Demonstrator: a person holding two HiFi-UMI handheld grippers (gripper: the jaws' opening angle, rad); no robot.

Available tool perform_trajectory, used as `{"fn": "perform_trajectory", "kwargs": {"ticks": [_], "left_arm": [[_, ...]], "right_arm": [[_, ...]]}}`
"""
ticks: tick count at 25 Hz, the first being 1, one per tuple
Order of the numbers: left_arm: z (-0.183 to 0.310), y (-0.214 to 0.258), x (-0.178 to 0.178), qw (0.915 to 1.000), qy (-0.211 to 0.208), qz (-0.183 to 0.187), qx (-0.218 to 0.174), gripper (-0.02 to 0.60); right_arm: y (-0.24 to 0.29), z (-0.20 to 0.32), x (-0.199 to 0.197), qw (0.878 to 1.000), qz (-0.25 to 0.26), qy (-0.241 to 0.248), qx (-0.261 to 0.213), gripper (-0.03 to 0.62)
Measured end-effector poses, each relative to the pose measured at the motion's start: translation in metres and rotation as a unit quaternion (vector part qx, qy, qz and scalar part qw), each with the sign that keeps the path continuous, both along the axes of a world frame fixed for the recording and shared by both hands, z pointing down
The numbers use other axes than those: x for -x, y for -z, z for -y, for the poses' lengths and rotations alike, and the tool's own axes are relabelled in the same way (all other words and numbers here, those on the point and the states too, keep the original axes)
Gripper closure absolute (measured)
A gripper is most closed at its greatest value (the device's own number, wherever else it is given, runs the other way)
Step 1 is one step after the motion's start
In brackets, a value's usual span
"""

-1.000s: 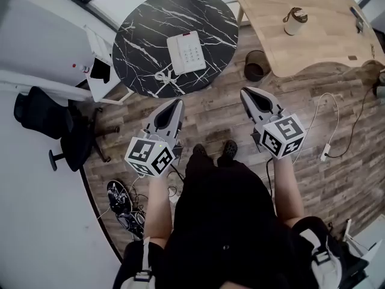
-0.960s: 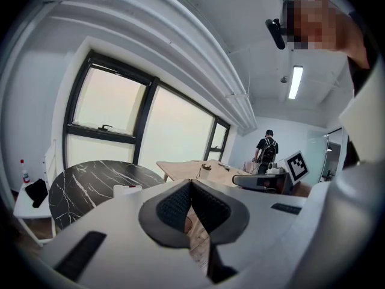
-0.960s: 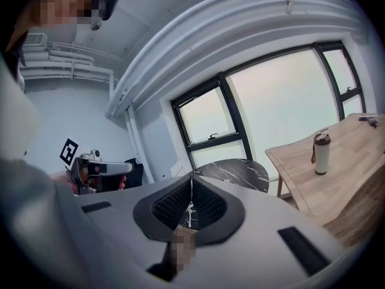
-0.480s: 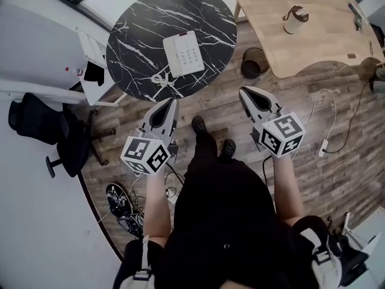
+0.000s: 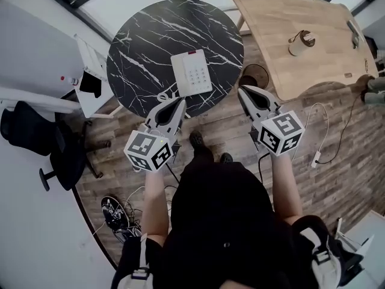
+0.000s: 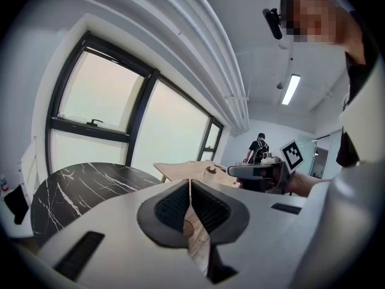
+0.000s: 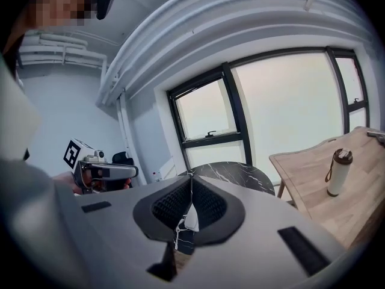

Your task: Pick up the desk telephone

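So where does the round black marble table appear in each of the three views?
Head view: the round marble table is upper centre, with the telephone on it.
Left gripper view: lower left.
Right gripper view: middle of the picture.
Shared landmark: the wooden table, at its right in every view.

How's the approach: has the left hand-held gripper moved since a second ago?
Yes. The left hand-held gripper has moved toward the round table; its tip now overlaps the table's near edge.
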State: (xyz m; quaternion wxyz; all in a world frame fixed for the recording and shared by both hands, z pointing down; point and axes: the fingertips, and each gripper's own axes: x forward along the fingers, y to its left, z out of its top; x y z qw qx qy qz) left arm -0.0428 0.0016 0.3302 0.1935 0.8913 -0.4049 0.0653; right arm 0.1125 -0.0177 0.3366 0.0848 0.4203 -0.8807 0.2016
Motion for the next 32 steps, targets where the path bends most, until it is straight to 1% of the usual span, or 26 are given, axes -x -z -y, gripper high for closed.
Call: {"fn": "perform_trajectory", "kwargs": {"ticks": [6, 13, 17, 20, 27, 28, 30, 32], "left_arm": [[0.032, -0.007, 0.036, 0.9999, -0.007, -0.008, 0.006, 0.568], [0.057, -0.032, 0.066, 0.9992, -0.014, -0.019, 0.031, 0.566], [0.064, -0.045, 0.075, 0.9985, -0.010, -0.027, 0.046, 0.566], [0.069, -0.054, 0.078, 0.9978, -0.009, -0.031, 0.058, 0.566], [0.074, -0.091, 0.072, 0.9933, -0.023, -0.026, 0.110, 0.561], [0.076, -0.097, 0.070, 0.9922, -0.027, -0.028, 0.118, 0.541], [0.078, -0.112, 0.065, 0.9887, -0.040, -0.035, 0.140, 0.457], [0.081, -0.129, 0.063, 0.9846, -0.042, -0.036, 0.166, 0.419]], "right_arm": [[-0.006, 0.030, 0.033, 1.000, -0.006, -0.004, 0.014, 0.562], [-0.026, 0.042, 0.057, 0.999, -0.025, -0.012, 0.041, 0.562], [-0.041, 0.041, 0.064, 0.997, -0.036, -0.004, 0.067, 0.562], [-0.048, 0.043, 0.065, 0.996, -0.040, -0.008, 0.080, 0.562], [-0.083, 0.043, 0.066, 0.990, -0.049, -0.002, 0.132, 0.560], [-0.089, 0.046, 0.067, 0.989, -0.050, 0.000, 0.140, 0.560], [-0.100, 0.053, 0.070, 0.987, -0.051, 0.008, 0.154, 0.560], [-0.110, 0.060, 0.073, 0.984, -0.052, 0.021, 0.167, 0.560]]}}
